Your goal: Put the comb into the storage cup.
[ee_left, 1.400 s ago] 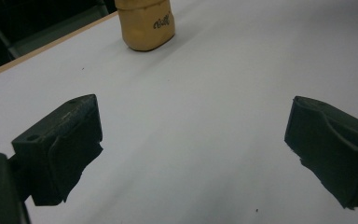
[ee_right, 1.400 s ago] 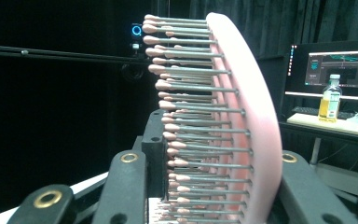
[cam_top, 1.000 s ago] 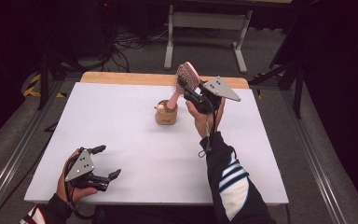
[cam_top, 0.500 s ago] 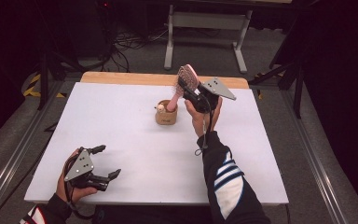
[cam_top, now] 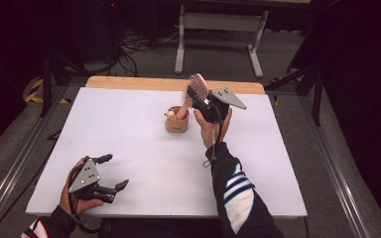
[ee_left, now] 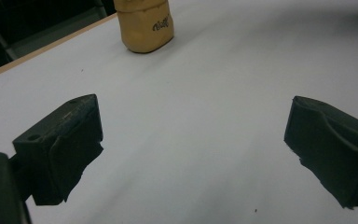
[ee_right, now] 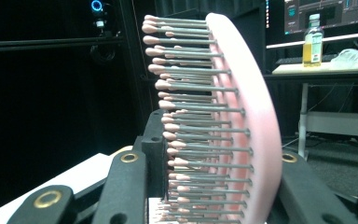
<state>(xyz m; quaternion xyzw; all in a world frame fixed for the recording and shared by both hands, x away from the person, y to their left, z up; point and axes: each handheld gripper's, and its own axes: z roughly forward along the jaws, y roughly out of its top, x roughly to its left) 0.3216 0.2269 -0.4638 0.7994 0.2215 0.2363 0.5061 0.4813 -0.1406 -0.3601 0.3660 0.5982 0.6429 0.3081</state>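
A pink hairbrush (cam_top: pixel 199 85) with metal bristles stands tilted over a tan cup (cam_top: pixel 177 122) near the table's far middle. Its handle (cam_top: pixel 182 111) reaches down into the cup. My right gripper (cam_top: pixel 197 97) is shut on the brush head, one jaw on the bristle side and one on the pink back. In the right gripper view the brush (ee_right: pixel 249 126) rises between the jaws of the right gripper (ee_right: pixel 219 186). My left gripper (cam_top: pixel 115 171) rests open at the near left, holding nothing. In the left gripper view the left gripper (ee_left: pixel 193 144) points across bare table toward the cup (ee_left: pixel 144 23).
The white table (cam_top: pixel 129 129) has a wooden strip (cam_top: pixel 129 83) along its far edge. A small pale object (cam_top: pixel 170 115) sticks out of the cup beside the handle. Beyond the table are a metal stand (cam_top: pixel 218 22) and cables on the floor.
My right gripper and the brush have shifted slightly left and down toward the cup. The left gripper has stayed where it was, open.
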